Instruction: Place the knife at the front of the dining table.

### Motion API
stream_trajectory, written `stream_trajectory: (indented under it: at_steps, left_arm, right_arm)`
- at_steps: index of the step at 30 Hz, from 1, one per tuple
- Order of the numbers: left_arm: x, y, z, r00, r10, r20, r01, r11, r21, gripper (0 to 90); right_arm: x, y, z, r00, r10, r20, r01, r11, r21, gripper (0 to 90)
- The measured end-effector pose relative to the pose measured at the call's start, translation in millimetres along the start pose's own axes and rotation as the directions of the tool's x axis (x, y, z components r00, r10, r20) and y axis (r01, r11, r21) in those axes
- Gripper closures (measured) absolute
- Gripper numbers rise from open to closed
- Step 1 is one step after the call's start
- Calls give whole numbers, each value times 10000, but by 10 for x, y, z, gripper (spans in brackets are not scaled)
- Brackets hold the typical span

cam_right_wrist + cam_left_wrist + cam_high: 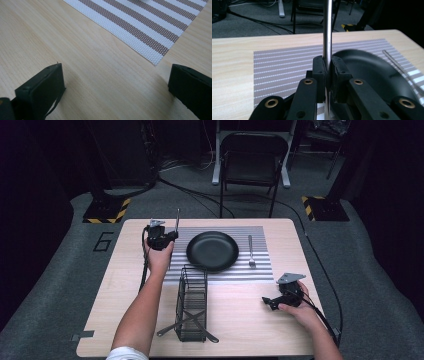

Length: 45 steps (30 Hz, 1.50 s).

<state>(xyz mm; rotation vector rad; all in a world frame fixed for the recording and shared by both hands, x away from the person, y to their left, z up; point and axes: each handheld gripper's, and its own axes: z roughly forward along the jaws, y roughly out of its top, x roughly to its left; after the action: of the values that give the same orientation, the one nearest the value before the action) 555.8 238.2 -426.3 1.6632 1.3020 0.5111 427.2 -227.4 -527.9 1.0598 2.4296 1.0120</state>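
Note:
My left gripper (172, 235) hovers over the left edge of the striped placemat (220, 272), shut on a slim metal utensil (177, 221) that stands upright. In the left gripper view the pads of the left gripper (327, 72) pinch the utensil's shaft (327, 30), with the black plate (372, 72) just to the right. The plate (212, 251) lies mid-mat, a fork (251, 251) to its right. My right gripper (268, 303) rests low at the table's right front, jaws wide apart. In the right gripper view the right gripper (115, 87) has bare wood between its jaws.
A black wire basket (192, 302) stands in front of the plate, with two utensils (187, 326) crossed at its near end. The mat's corner (155, 58) lies ahead of the right jaws. A folding chair (252, 162) stands beyond the table's far edge.

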Motion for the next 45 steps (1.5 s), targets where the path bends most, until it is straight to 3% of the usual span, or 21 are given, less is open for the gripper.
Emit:
stream_trajectory:
  at_steps: [3, 4, 7, 11, 14, 16, 17, 19, 24, 33, 37, 45]
  left_arm:
    - [-18, 76, -32, 10000, -59, 68, 60, 9999, -144, 825]
    - [-51, 157, -56, 9998, 202, -43, -203, 9997, -162, 825]
    - [-87, 251, -41, 9989, 461, -130, -463, 9988, -186, 825]
    - [-85, 264, 18, 9989, 407, -213, -411, 9990, -179, 826]
    - [-54, 201, 101, 9997, 119, -217, -118, 9999, 38, 826]
    - [1, 102, 173, 9992, -362, -188, 365, 9992, 155, 826]
    - [1, 102, 173, 9992, -362, -188, 365, 9992, 155, 826]
    - [65, -5, 248, 9971, -708, -291, 719, 9966, 390, 826]
    - [153, -168, 359, 9927, -1126, -435, 1156, 9906, 729, 826]
    - [204, -307, 453, 9901, -1190, -738, 1264, 9864, 1049, 826]
    - [231, -394, 507, 9845, -1439, -999, 1554, 9806, 1196, 826]
    - [263, -449, 569, 9794, -1602, -1233, 1728, 9800, 991, 826]
  right_arm:
    - [1, 0, 1, 10000, 9, 3, -9, 10000, -6, 0]
    - [1, 0, 0, 10000, 6, 2, -6, 10000, -4, 0]
    - [0, 0, 0, 10000, 5, 1, -5, 10000, -5, 0]
    - [0, 0, 0, 10000, 4, 0, -4, 10000, -5, 0]
    - [0, 0, 0, 10000, 4, -1, -4, 10000, -3, 0]
    - [0, 0, 0, 10000, 0, -1, 0, 10000, -2, 0]
    - [0, 0, 0, 10000, 0, -1, 0, 10000, -2, 0]
    - [0, 0, 0, 10000, 2, 0, -2, 10000, -3, 0]
    - [0, 0, 0, 10000, -1, 0, 1, 10000, -3, 0]
    - [-1, -1, 0, 10000, -14, 1, 14, 10000, -4, 0]
    - [0, 0, 0, 10000, 0, 0, 0, 10000, -5, 0]
    - [0, 0, 0, 10000, 0, -1, 0, 10000, -3, 0]
